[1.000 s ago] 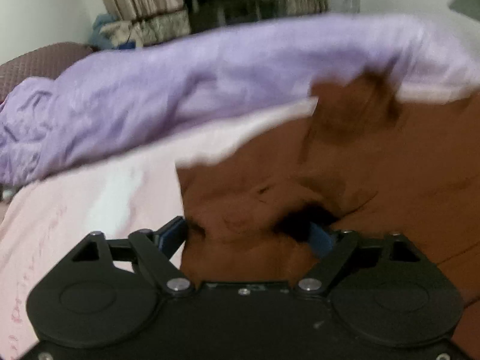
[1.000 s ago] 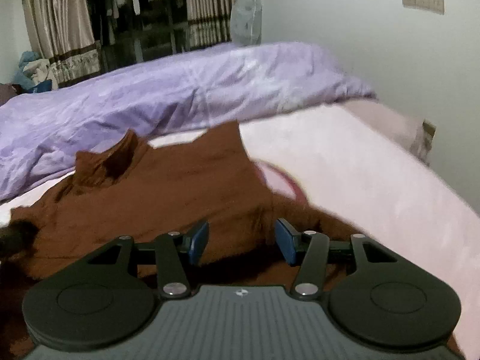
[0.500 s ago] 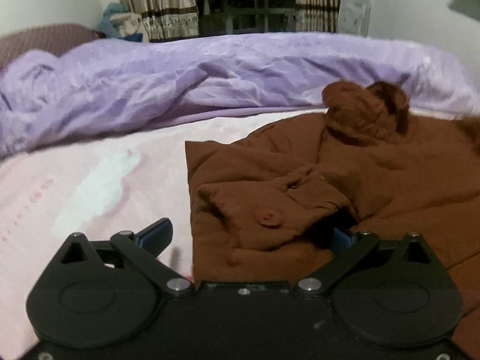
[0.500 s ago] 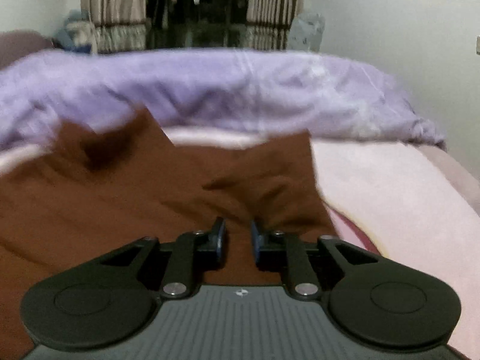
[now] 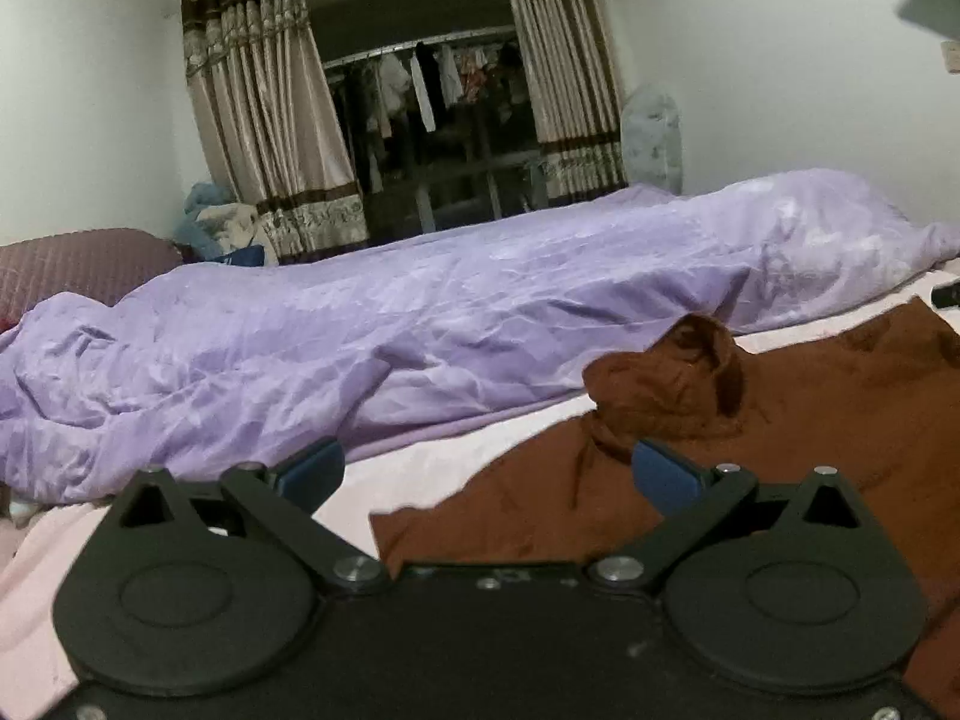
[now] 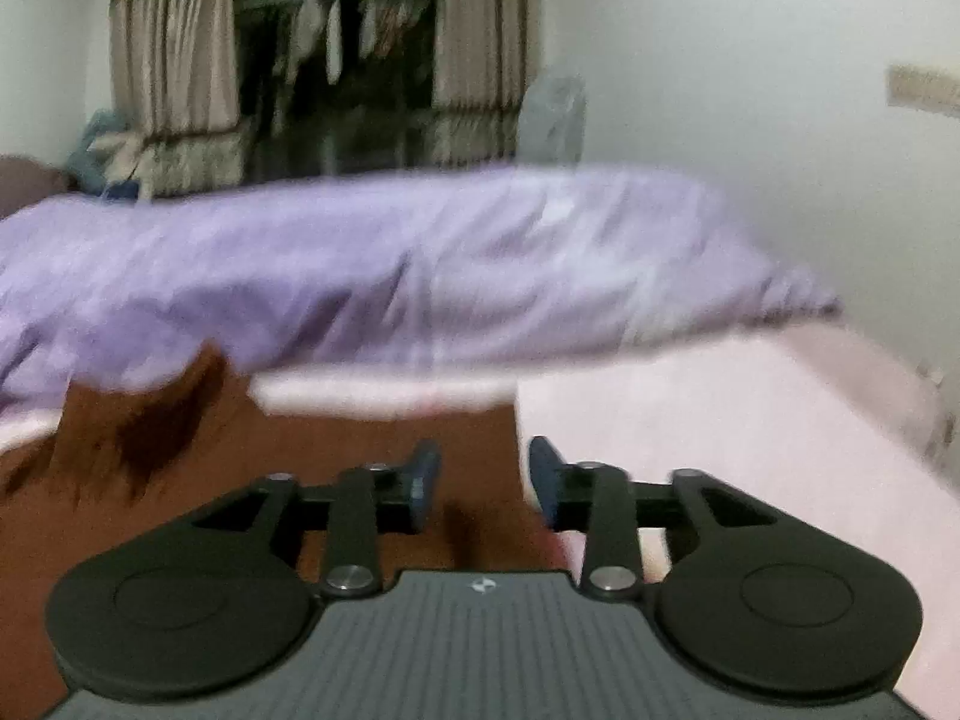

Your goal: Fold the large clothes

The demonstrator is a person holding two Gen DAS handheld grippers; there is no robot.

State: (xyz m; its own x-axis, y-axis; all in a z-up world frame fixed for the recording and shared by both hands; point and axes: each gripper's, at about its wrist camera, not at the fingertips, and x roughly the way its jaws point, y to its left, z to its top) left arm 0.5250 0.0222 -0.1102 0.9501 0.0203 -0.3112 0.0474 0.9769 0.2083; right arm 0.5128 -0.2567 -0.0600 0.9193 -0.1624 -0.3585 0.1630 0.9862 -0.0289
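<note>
No readable writing anywhere. The left gripper hangs spread wide with nothing clamped, above the rumpled rust-brown fabric garment lying on the pale pink bedsheet toward three o'clock. The right gripper is blurred, its jaws just reopening, part-open over the garment's edge, pads clear. The crumpled lilac duvet lies at twelve o'clock.

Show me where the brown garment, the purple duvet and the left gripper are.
brown garment (image 5: 810, 420): left wrist view, flat body.
purple duvet (image 5: 420, 324): left wrist view, wrinkled middle.
left gripper (image 5: 486, 474): left wrist view, gap between open fingertips.
</note>
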